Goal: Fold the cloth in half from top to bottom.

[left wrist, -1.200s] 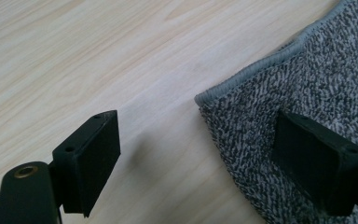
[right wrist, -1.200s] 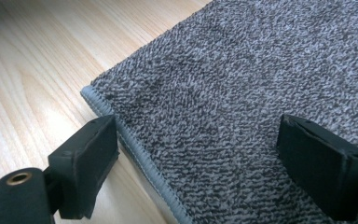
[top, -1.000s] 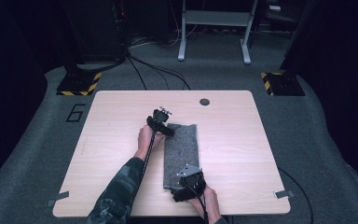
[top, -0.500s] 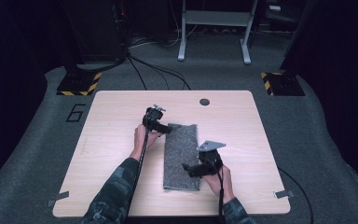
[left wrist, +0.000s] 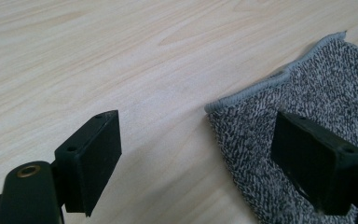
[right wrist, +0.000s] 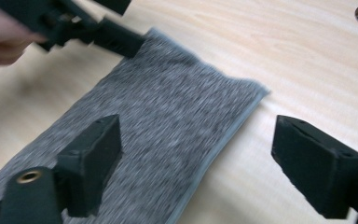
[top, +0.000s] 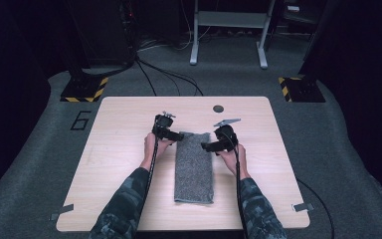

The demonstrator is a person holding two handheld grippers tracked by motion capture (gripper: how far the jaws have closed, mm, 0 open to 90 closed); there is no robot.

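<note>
A grey speckled towel (top: 194, 167) lies folded into a long strip on the wooden table (top: 288, 149), running from the middle toward the near edge. My left gripper (top: 178, 135) stands open at the towel's far left corner. In the left gripper view the left gripper (left wrist: 196, 154) has one jaw over bare wood and the other over the towel (left wrist: 317, 88). My right gripper (top: 206, 147) hovers at the far right corner. In the right gripper view the right gripper (right wrist: 196, 158) straddles the hemmed edge of the towel (right wrist: 168, 112); its jaws have just been closing, but the pads do not press on the cloth.
A round cable hole (top: 218, 108) sits in the table beyond the towel. Bare wood lies on both sides of the strip. On the grey carpet behind stand a white metal frame (top: 229, 30) and hazard-striped bases (top: 84, 92).
The right gripper has travelled from the towel's near end, away from the person along its right side, to the far right corner. The left gripper has stayed put.
</note>
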